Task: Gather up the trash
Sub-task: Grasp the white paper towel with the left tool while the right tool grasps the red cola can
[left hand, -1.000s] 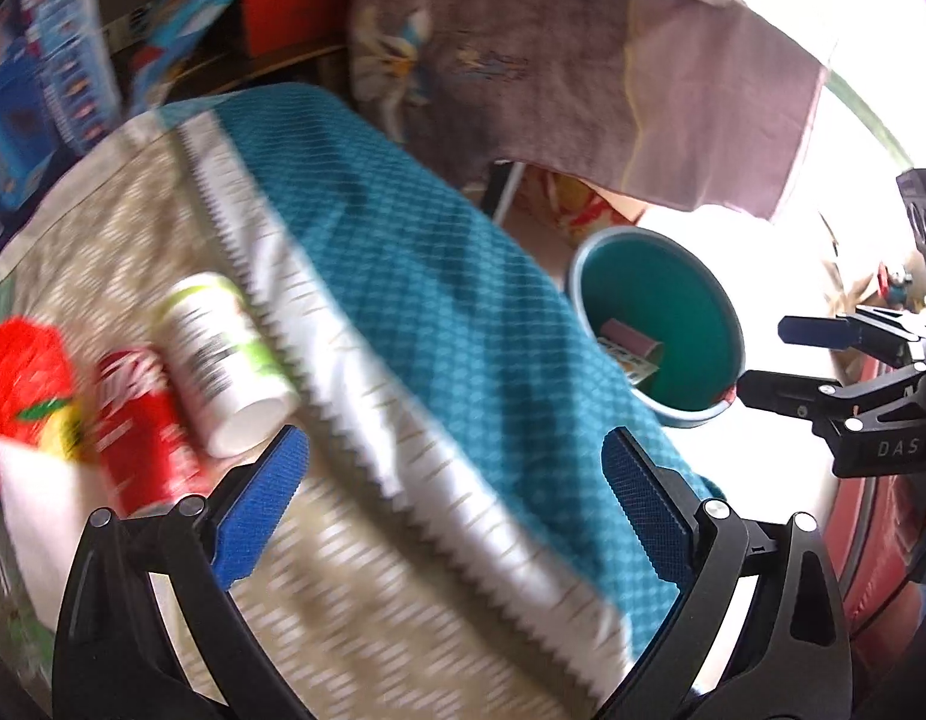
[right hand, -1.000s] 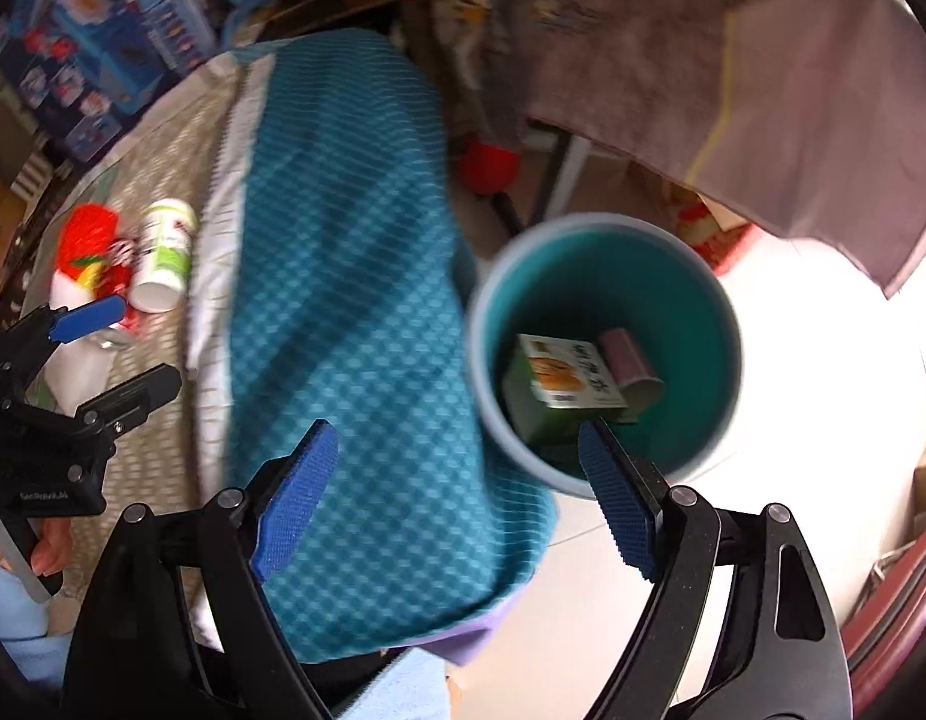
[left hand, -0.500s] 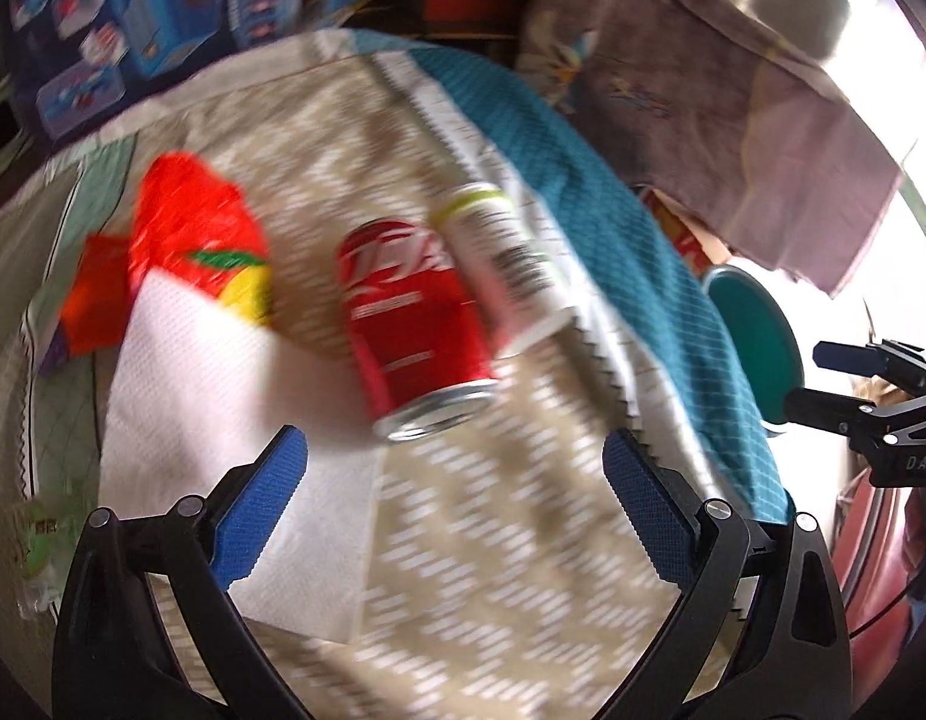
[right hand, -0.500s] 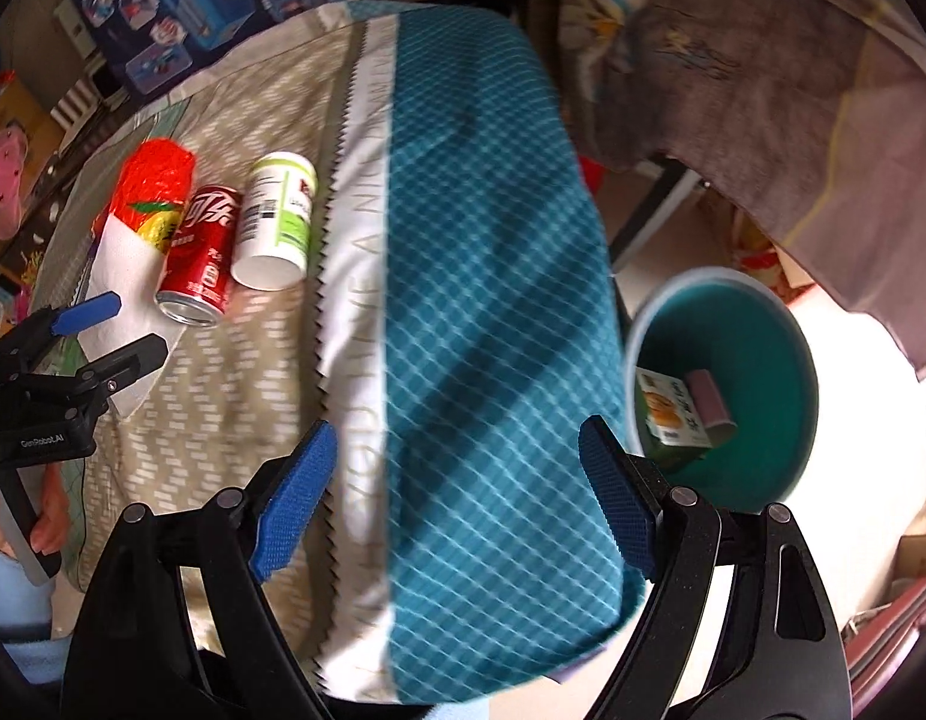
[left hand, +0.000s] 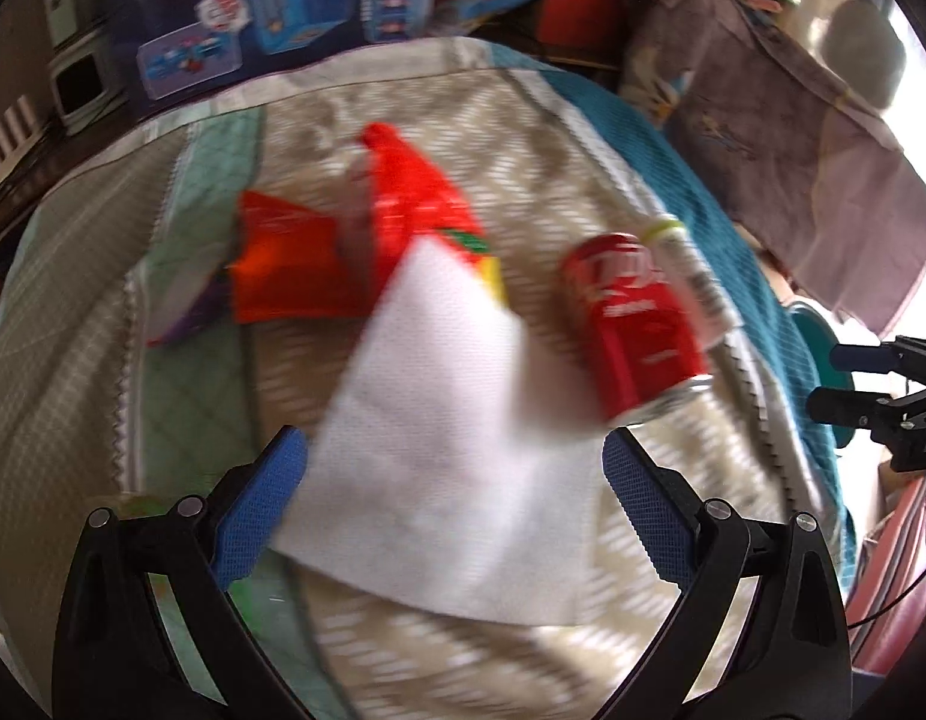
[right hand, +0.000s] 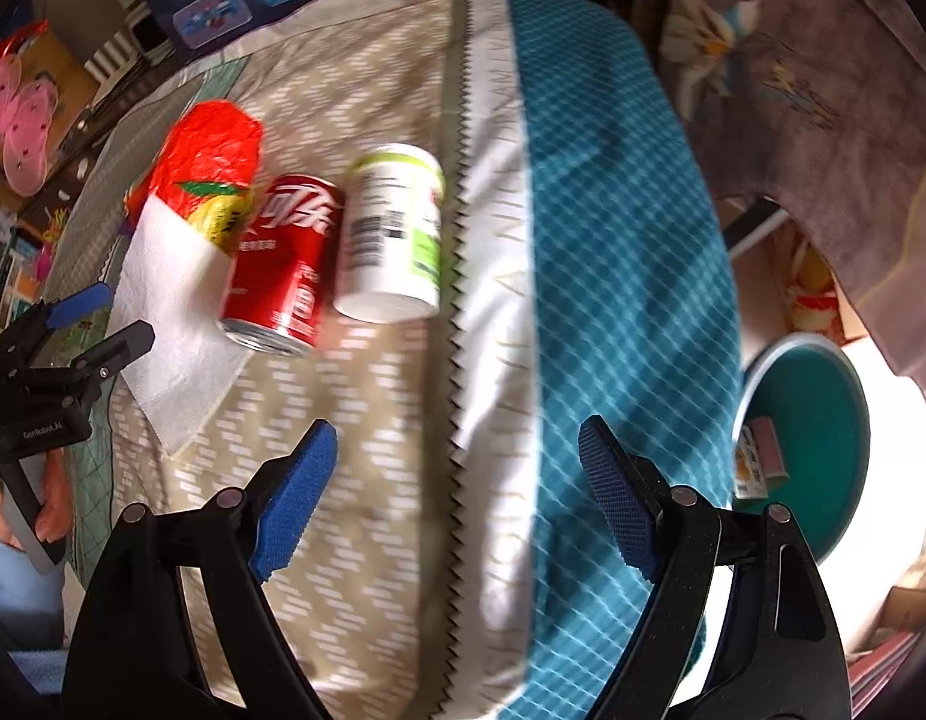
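Both views have swung from the teal bin (right hand: 802,438) toward the litter on the cloth-covered table. The left gripper (left hand: 454,480), jaws apart and empty, hangs over the white paper napkin (left hand: 445,468): light and limp, best pinched at an edge. The right gripper (right hand: 457,480) is wide open too, near the red cola can (right hand: 283,264).

Your left gripper (left hand: 454,480) points steeply down, its jaws spread wide with nothing pinched between the pads. Your right gripper (right hand: 457,480) also tips steeply down, jaws wide and empty. Your left hand (right hand: 28,510) wraps the left gripper's handle.
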`<state>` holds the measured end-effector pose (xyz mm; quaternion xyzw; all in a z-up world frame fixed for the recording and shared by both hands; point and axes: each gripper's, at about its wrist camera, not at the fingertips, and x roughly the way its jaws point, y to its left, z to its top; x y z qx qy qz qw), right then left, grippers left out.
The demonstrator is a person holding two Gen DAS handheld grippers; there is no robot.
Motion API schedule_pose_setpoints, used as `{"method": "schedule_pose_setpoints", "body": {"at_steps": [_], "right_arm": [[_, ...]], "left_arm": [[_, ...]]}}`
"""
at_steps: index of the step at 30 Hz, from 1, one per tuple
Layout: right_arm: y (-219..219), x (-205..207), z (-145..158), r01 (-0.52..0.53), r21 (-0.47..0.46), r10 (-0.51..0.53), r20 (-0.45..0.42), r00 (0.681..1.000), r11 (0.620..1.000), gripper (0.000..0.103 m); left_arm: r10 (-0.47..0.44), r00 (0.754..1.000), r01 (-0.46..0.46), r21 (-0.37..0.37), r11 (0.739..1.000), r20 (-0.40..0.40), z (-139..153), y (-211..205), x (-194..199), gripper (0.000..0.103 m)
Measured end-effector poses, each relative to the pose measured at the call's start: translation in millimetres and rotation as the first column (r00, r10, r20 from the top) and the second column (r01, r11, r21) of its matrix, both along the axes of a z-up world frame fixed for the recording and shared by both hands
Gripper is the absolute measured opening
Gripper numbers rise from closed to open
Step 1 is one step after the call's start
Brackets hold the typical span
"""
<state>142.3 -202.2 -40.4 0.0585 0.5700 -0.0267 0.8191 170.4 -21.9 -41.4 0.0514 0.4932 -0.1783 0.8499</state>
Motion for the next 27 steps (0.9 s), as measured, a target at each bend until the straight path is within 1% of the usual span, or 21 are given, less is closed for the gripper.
{"method": "schedule_pose_setpoints", "body": {"at_steps": [5,8,10,12,13,14,16,17,18,19,21,23,27], "right_arm": [[23,19,-1,-0.038,-0.003,0.038,-0.004,0.999,0.999,0.079],[33,26,-1,-0.053,0.000,0.053,-0.006,0.999,0.999,0.079],[38,29,-1,-0.063,0.000,0.063,-0.008,0.998,0.998,0.079],[41,32,-1,-0.064,-0.006,0.064,-0.011,0.998,0.998,0.079],[42,33,-1,-0.063,-0.011,0.063,-0.012,0.998,0.998,0.079],[42,34,-1,-0.060,-0.013,0.060,-0.012,0.998,0.998,0.079],[41,36,-1,-0.051,-0.008,0.050,-0.016,0.999,0.999,0.079],[40,36,-1,-0.049,-0.006,0.049,-0.018,0.999,0.999,0.079],[40,36,-1,-0.048,-0.005,0.048,-0.020,0.999,0.999,0.079],[41,36,-1,-0.048,-0.008,0.048,-0.020,0.999,0.999,0.079],[44,37,0,-0.050,-0.009,0.050,-0.019,0.999,0.999,0.079],[47,38,2,-0.055,-0.009,0.055,-0.017,0.998,0.998,0.079],[61,46,3,-0.082,-0.007,0.082,-0.013,0.997,0.997,0.079]], "left_arm": [[0.019,0.999,-0.020,-0.009,1.000,-0.027,-11,21,7,0.099],[0.003,0.999,-0.003,-0.021,1.000,-0.038,-17,21,7,0.099],[-0.003,0.999,0.002,-0.028,1.000,-0.039,-21,18,5,0.096],[-0.021,0.998,0.019,-0.043,0.999,-0.059,-25,14,4,0.087],[-0.023,0.998,0.020,-0.047,0.999,-0.063,-26,13,3,0.086],[-0.024,0.998,0.021,-0.051,0.998,-0.063,-28,12,2,0.083],[-0.031,0.997,0.028,-0.052,0.998,-0.064,-31,8,1,0.072],[-0.034,0.997,0.030,-0.051,0.998,-0.073,-34,7,0,0.057],[-0.038,0.995,0.033,-0.053,0.998,-0.088,-37,7,0,0.037],[-0.038,0.994,0.033,-0.058,0.998,-0.098,-38,7,0,0.030],[-0.037,0.994,0.029,-0.079,0.996,-0.101,-37,13,-4,0.021],[-0.043,0.994,0.033,-0.100,0.994,-0.105,-33,20,-8,0.017],[-0.042,0.994,0.032,-0.097,0.995,-0.101,-29,40,-17,0.017]]}}
